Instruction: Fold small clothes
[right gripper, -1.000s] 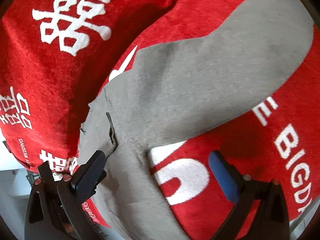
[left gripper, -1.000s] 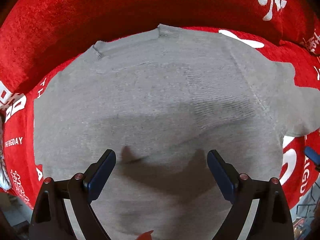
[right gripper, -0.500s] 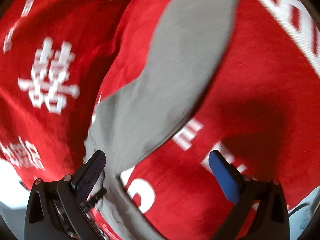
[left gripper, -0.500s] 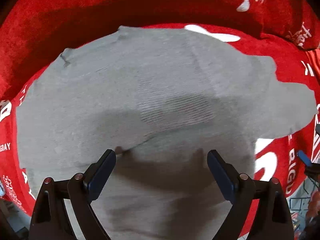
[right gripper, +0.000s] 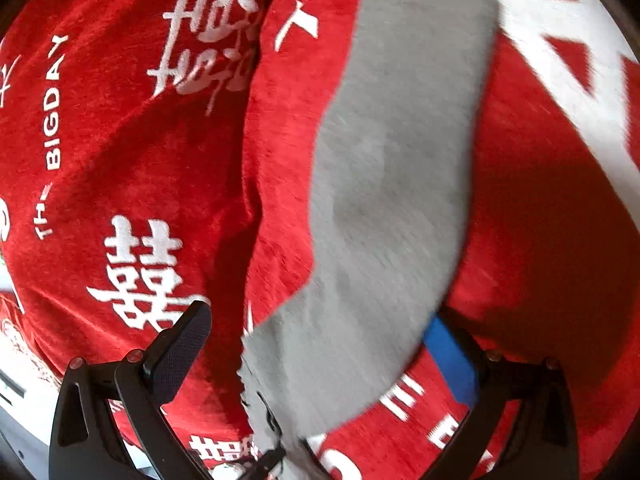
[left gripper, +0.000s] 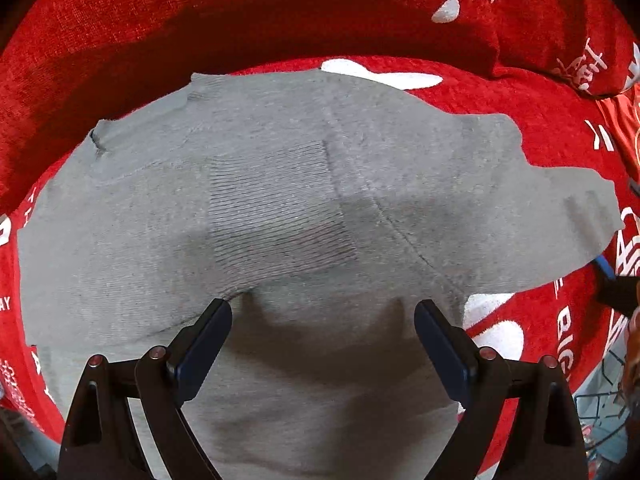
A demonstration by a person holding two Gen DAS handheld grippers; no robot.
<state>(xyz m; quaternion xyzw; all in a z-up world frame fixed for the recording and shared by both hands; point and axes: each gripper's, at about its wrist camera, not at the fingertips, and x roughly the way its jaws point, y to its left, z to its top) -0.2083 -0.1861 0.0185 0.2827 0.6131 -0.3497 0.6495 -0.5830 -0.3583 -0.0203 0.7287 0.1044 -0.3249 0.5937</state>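
— How do the left tongs (left gripper: 323,330) stand?

— Both jaws are wide apart and hold nothing. They hover low over the lower body of the grey sweater (left gripper: 280,216), and their shadow falls on the knit just ahead of the tips. The sweater lies spread flat on the red cover (left gripper: 280,12) with white letters; its collar points away from the camera and one sleeve reaches out to the right.

— And the right tongs (right gripper: 320,344)?

— Also wide open, with nothing gripped. That sleeve (right gripper: 396,184) runs from between the two jaws up and away, and its edge passes in front of the blue pad (right gripper: 452,360) of the right finger. Whether cloth and pad touch, I cannot tell; the picture is blurred.

— What differs from half a second ago?

— The left tongs sit almost as before, only the sweater appears shifted a little to the right. The right tongs have turned: the sleeve, which was leaning to the upper right, now stands nearly upright in the view.
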